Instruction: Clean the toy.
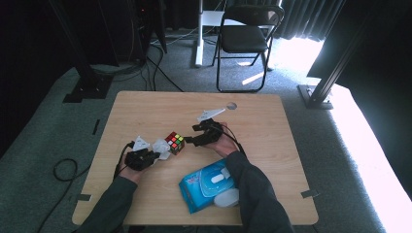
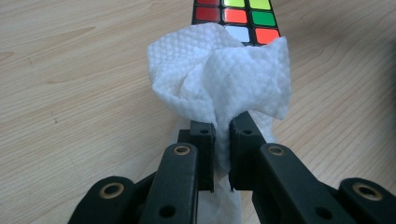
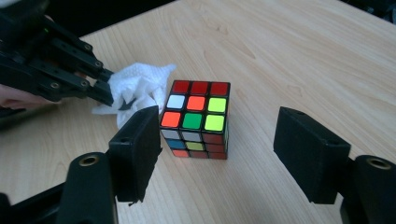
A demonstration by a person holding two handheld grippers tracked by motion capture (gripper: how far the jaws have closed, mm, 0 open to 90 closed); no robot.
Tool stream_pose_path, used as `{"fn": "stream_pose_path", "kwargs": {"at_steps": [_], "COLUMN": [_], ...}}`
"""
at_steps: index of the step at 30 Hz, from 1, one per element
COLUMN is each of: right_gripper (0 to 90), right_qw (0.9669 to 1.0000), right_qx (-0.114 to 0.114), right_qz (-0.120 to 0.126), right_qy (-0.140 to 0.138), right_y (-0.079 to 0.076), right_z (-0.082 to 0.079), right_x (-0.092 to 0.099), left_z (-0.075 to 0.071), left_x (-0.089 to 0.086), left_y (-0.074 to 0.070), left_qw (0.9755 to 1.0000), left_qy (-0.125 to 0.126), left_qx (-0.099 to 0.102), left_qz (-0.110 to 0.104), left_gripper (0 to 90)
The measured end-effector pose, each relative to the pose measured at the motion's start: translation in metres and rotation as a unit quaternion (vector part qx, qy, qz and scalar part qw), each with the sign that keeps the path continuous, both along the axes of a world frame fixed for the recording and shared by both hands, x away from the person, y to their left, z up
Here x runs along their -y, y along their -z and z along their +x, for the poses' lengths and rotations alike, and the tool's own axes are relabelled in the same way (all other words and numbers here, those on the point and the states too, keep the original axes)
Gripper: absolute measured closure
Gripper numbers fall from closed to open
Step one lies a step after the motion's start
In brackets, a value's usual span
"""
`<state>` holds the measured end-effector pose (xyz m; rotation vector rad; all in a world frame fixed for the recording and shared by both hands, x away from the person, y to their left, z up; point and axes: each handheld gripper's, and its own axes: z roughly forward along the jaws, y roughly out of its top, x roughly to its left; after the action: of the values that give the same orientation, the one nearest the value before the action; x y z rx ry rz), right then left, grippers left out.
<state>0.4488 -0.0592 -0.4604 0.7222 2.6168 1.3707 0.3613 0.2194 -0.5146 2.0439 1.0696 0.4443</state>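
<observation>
A scrambled colour cube [image 1: 175,142] [image 3: 196,119] stands on the wooden table [image 1: 145,111], left of centre. My left gripper [image 1: 154,155] [image 2: 222,128] is shut on a crumpled white tissue [image 1: 161,147] [image 2: 219,74], and the tissue rests against the cube's [image 2: 236,18] left side. My right gripper [image 1: 192,135] [image 3: 222,135] sits just right of the cube, open. In the right gripper view its jaws stand wide on either side of the cube's near face and do not touch it. That view also has the left gripper [image 3: 105,91] and its tissue [image 3: 140,86] beyond the cube.
A blue pack of wipes [image 1: 206,187] with a white lid lies near the table's front edge under my right forearm, a pale object [image 1: 226,198] beside it. A black folding chair [image 1: 245,36] stands beyond the table. Cables lie on the grey floor at left.
</observation>
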Motion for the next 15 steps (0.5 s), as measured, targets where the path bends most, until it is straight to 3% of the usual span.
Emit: {"fn": "stream_pose_path", "kwargs": {"at_steps": [3,6,11,15], "right_gripper": [30.2,29.9,30.1,31.1], "right_qw": [1.0000,0.9997,0.9994,0.9984], "right_qx": [-0.001,-0.001,-0.010,-0.011], "right_qz": [-0.009,-0.023,-0.029,-0.050], "right_qy": [-0.004,-0.011,-0.014,-0.021], "right_y": [0.001,0.003,0.010,0.017], "right_z": [0.000,0.002,0.003,0.002], "right_x": [-0.005,-0.013,-0.023,-0.033], "left_z": [0.000,0.002,0.005,0.004], "left_x": [0.001,0.005,0.015,0.017], "left_y": [0.000,0.001,0.005,0.004], "left_qw": [1.0000,0.9997,0.9993,0.9993], "left_qy": [0.001,0.011,0.022,0.028], "left_qx": [0.000,-0.004,-0.009,-0.006], "left_qz": [-0.003,-0.020,-0.028,-0.026], "left_gripper": [82.9,82.9,82.9,82.8]}}
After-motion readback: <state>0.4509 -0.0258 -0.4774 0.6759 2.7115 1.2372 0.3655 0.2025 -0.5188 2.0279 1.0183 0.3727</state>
